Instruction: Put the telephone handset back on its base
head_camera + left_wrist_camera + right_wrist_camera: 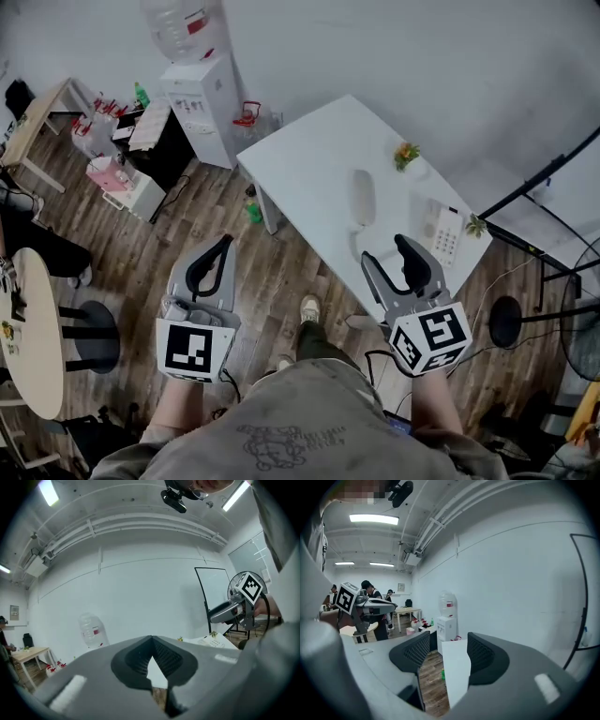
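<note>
Clearly handset [363, 199] on table [309, 159] near base [446, 234], R gripper [384, 249] jaws apart.

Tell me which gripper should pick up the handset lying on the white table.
Right. The right gripper is open, empty and just short of the handset on the table; the left gripper is shut and over the floor, farther away.

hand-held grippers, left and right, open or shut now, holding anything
Left hand-held gripper: shut, empty.
Right hand-held gripper: open, empty.
</note>
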The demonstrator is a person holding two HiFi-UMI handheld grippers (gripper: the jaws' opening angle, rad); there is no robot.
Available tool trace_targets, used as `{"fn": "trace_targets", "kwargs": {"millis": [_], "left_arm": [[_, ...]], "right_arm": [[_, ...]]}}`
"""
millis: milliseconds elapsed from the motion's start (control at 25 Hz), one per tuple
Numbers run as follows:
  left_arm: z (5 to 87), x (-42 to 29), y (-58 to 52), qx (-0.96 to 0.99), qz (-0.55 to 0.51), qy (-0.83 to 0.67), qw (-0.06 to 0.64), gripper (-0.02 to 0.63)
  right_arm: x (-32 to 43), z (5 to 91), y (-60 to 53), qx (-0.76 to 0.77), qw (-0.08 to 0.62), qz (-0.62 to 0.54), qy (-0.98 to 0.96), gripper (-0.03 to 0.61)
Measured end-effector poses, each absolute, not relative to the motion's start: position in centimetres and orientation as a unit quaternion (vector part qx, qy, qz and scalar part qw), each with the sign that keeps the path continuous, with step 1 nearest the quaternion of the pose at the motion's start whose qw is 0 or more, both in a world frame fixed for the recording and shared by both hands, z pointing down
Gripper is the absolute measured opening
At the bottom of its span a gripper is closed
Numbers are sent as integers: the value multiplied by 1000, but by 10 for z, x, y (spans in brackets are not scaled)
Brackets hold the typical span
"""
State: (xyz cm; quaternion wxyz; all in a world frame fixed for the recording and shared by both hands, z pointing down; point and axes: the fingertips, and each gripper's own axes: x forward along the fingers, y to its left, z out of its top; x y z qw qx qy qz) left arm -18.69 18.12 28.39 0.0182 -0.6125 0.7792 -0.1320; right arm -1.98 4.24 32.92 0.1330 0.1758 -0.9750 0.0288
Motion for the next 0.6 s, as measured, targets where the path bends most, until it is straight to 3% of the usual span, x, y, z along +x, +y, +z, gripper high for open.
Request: {"fn": "trace_targets", "kwargs": {"millis": [600], "left_arm": [[330, -254, -27, -667, -158, 727, -29, 2]], "right_arm": [[-106, 408, -130, 195, 209, 83, -955, 270]]}}
